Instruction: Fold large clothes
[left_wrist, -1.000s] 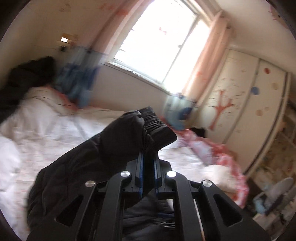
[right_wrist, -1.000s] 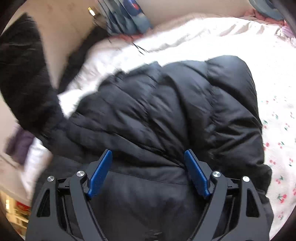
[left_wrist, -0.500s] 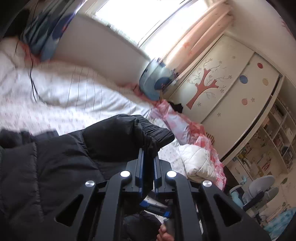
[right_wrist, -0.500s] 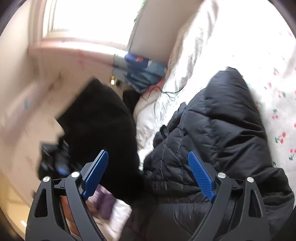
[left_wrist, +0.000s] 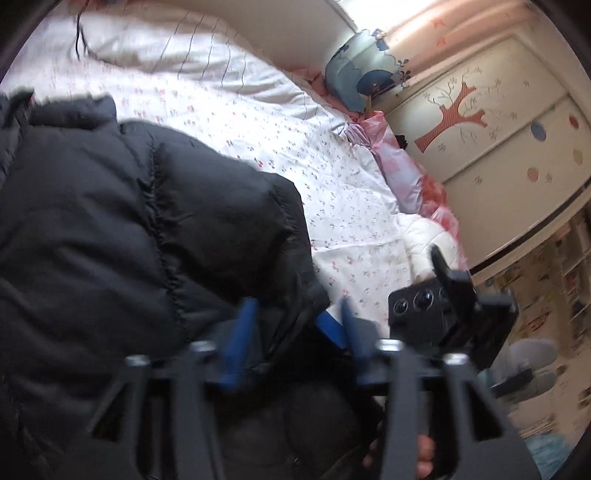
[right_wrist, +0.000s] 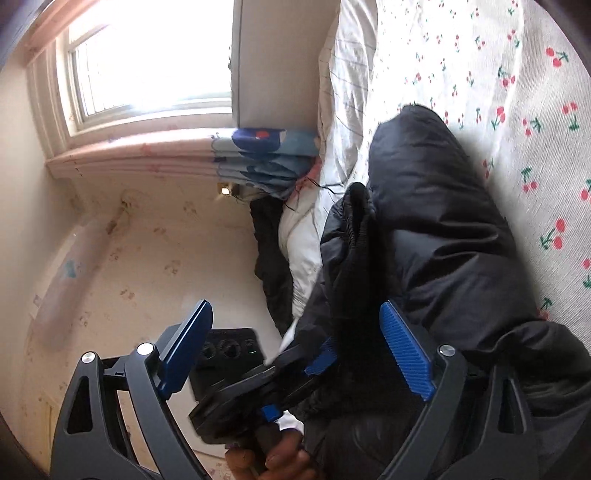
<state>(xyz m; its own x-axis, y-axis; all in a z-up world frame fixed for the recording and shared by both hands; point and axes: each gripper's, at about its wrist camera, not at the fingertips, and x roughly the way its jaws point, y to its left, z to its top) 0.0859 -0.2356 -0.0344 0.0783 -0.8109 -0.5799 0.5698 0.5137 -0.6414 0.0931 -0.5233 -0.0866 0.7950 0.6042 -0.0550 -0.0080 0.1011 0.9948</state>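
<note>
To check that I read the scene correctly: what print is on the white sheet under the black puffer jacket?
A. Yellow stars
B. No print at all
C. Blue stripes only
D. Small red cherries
D: in the right wrist view the white sheet beside the black puffer jacket carries small red cherries with green stems, and the left wrist view shows the same dotted print.

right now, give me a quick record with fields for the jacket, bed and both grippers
garment: black puffer jacket, bunched on the bed
surface: white sheet with small cherry print
left gripper: opening, sleeve cuff between the fingers, no longer pinched
right gripper: opening wide, nothing gripped
background: wardrobe with a tree picture, window
</note>
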